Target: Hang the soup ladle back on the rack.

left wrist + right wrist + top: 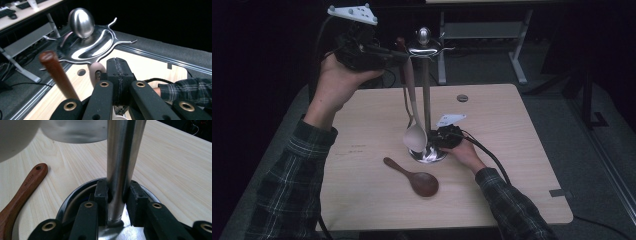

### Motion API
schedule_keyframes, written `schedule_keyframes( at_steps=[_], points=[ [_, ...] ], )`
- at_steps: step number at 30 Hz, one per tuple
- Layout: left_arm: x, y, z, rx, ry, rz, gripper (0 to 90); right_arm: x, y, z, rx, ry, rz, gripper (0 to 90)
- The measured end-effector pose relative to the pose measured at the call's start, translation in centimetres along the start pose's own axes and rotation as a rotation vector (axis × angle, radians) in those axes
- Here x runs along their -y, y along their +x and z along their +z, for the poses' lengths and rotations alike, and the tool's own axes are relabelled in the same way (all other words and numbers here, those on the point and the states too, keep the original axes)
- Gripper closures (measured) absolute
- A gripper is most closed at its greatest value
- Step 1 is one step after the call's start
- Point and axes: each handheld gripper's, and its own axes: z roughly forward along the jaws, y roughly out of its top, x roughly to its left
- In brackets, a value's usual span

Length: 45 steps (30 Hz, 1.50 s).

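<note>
- While gripping the pale spoon (414,131) by its handle top, left gripper (399,55) held high beside the rack head (426,46), fingers (117,75) pressed fully together on the handle.
- Hanging almost straight down along the pole (427,100), with the bowl just above the round base (430,154).
- Clamped low on the pole, right gripper (439,140), fingers (101,192) narrowed onto the steel from both sides, resting on the base.
- Lying flat on the tabletop (512,150) just in front of the base, dark wooden spoon (414,177), apart from both grippers.
- Standing near the tabletop middle, well back from every edge.
- Open wood left and right of the rack; small round hole (462,98) near the far edge.
</note>
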Motion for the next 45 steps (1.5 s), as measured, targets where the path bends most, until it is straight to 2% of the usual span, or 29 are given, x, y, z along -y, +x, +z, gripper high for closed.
schedule_keyframes(
  at_steps=[3,5,9,17,20,24,31,39,45],
  points=[
    [0.1,0.2,0.5,-0.018,0.015,-0.003,89.8,0.0,0.0,0.0,0.0,0.0,0.0,72.3],
    [0.1,0.4,0.6,-0.008,0.009,-0.014,89.8,0.0,0.0,0.0,0.0,-0.001,0.0,72.3],
    [0.2,0.6,0.5,-0.03,0.015,-0.015,89.8,0.0,0.0,0.0,-0.001,0.0,0.001,72.3],
    [0.5,1.9,0.3,-0.059,0.002,-0.043,89.8,0.0,0.0,0.0,0.001,-0.001,0.002,72.3],
    [0.7,2.4,0.2,-0.044,-0.016,-0.065,89.8,0.0,0.0,0.0,0.001,-0.001,0.002,72.3],
    [0.8,2.1,0.2,-0.05,-0.017,-0.055,89.8,0.0,0.0,0.0,-0.001,-0.001,0.0,72.3],
    [1.6,1.3,-0.1,-0.027,0.006,-0.051,89.7,0.0,0.0,0.0,0.001,0.0,0.004,72.2],
    [4.0,0.2,0.1,-0.022,0.063,-0.047,89.7,0.0,-0.1,0.0,-0.001,-0.001,0.003,72.1],
    [6.4,-0.4,0.3,-0.027,0.091,-0.064,89.7,0.0,0.0,0.0,0.0,-0.001,0.006,72.0]
  ],
)
